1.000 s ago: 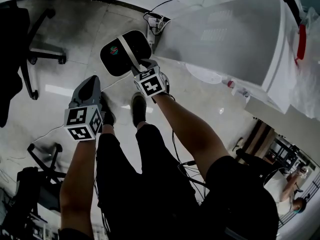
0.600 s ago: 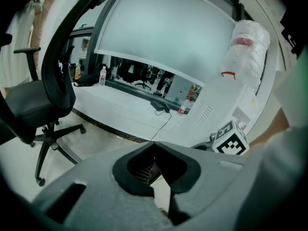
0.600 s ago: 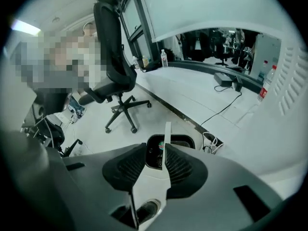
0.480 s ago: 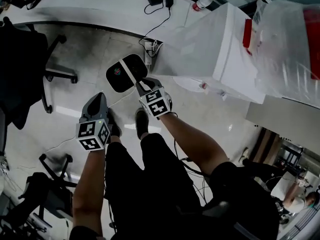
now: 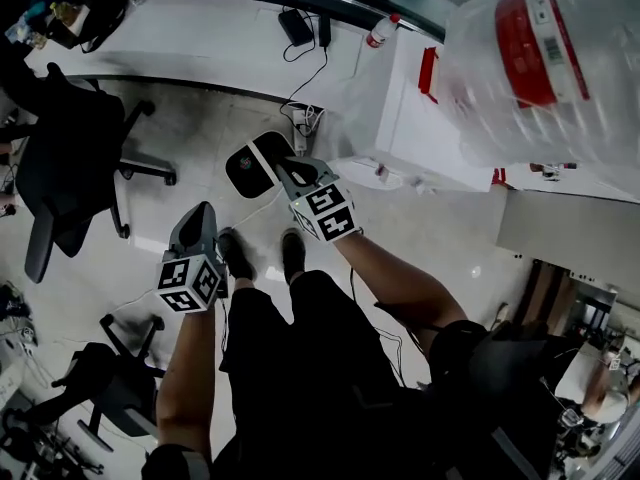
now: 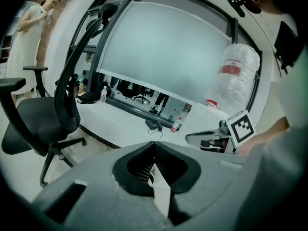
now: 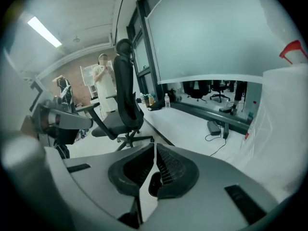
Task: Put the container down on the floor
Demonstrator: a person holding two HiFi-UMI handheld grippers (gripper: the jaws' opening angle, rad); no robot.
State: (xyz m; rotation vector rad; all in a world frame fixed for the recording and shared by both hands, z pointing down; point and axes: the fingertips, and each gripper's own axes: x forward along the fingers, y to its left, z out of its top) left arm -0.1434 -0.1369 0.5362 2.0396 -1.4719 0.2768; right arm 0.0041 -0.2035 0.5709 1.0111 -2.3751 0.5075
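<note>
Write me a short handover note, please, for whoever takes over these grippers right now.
Left gripper: shut, empty.
Right gripper: its jaws have just been closing and now meet with nothing between them.
Container: black with a white band, lying on the floor beside the white cabinet; neither gripper holds it.
Done: the container is set down and released.
Left: nothing more for this task, as far as the views show.
</note>
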